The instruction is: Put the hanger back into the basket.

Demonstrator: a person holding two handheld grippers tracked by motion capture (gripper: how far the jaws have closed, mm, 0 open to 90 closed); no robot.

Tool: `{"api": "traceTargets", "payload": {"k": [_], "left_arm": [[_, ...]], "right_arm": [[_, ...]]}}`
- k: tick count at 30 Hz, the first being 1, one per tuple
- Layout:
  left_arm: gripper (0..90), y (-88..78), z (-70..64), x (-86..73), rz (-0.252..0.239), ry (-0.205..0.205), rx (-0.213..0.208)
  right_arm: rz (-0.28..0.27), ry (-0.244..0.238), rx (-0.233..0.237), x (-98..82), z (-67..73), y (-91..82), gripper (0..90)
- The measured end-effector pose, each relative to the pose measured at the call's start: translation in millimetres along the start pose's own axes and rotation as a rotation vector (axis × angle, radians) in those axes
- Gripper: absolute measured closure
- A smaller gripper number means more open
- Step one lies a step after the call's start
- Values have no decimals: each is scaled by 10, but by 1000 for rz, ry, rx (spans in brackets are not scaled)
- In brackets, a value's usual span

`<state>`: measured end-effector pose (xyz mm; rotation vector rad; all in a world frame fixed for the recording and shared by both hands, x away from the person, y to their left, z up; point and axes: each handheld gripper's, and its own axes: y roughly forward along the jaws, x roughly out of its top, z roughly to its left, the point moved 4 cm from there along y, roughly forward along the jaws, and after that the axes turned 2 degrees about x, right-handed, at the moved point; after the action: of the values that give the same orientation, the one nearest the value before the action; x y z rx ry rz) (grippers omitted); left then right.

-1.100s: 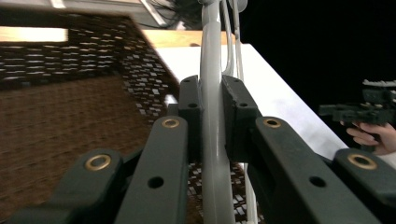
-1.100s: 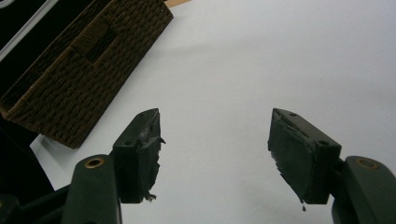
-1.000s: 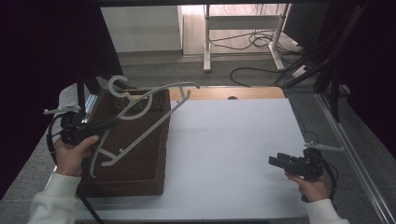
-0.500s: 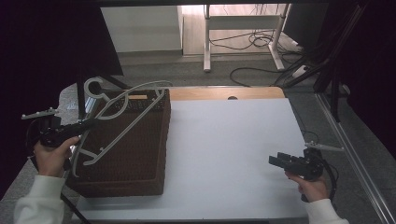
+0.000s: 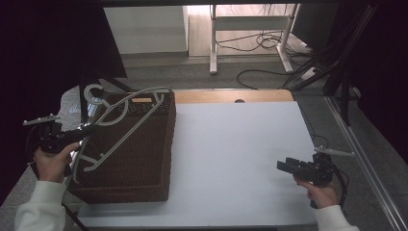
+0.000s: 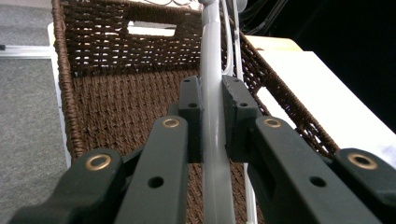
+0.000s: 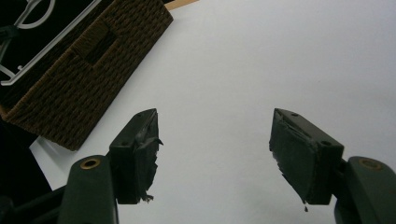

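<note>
The left claw (image 5: 85, 131) is clamped tight on a grey clothes hanger (image 5: 126, 126), its pads pressed to either side of one of the hanger's bars, as the left gripper view shows up close (image 6: 212, 116). The hanger lies tilted over the open top of a brown woven basket (image 5: 144, 159) at the left of the white counter (image 5: 240, 159), its hook (image 5: 94, 92) at the far left corner of the basket. The right claw (image 5: 284, 166) hovers over the near right part of the counter, well apart from the basket, its jaws spread wide with nothing between them (image 7: 215, 140).
</note>
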<state>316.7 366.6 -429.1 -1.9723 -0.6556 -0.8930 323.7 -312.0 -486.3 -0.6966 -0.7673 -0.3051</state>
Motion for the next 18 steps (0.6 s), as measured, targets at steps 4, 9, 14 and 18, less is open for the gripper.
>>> {"api": "traceTargets", "payload": {"k": [4,9,14,18], "left_arm": [[783,51,61,-35,2,7,4],[363,101,46,-62,51,9,-26],[281,148,-80,-88,87,63,-41],[273,159,-184,-88,87,91,-60]], "right_arm": [[0,4,-2,-2,-6,1,334],[1,5,-2,-4,-6,-1,336],[2,6,-2,-7,-9,2,336],[1,6,-1,-5,-7,1,336]]}}
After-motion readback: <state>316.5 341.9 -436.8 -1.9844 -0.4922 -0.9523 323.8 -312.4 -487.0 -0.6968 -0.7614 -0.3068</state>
